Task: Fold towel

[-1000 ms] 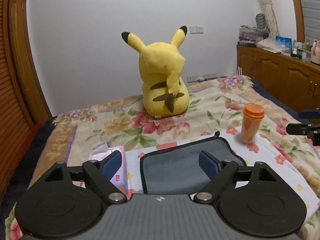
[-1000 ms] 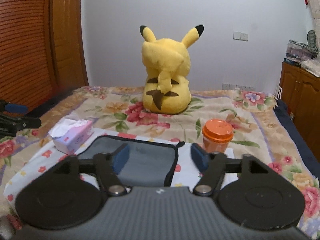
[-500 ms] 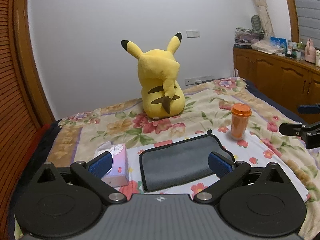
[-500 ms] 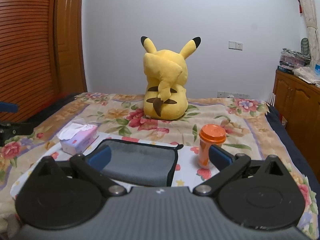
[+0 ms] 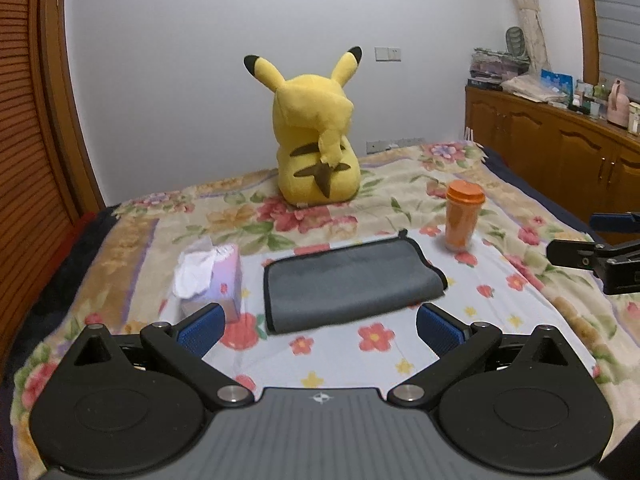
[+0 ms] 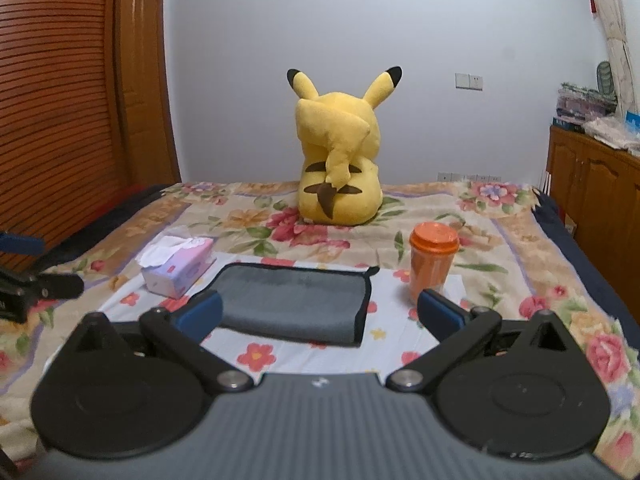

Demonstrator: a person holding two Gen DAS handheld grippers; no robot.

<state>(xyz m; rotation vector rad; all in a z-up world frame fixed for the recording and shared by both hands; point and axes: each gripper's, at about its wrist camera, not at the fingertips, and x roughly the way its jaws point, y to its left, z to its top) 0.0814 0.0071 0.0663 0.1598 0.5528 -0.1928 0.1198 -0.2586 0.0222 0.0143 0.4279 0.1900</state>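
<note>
Gray towel [image 6: 294,300] beside orange cup [image 6: 432,260]

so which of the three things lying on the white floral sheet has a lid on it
The orange cup, standing upright to the right of the grey towel, capped with an orange lid. The tissue box on the towel's left is open-topped with tissue sticking out.

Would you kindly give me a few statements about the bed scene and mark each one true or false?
1. The grey towel lies between the tissue box and the orange cup. True.
2. The left gripper is shut on the towel. False: it is open and holds nothing.
3. The yellow plush toy faces the cameras. False: its back and tail face them.
4. The right gripper is open. True.
5. The cup lies tipped over. False: it stands upright with its lid on.
</note>
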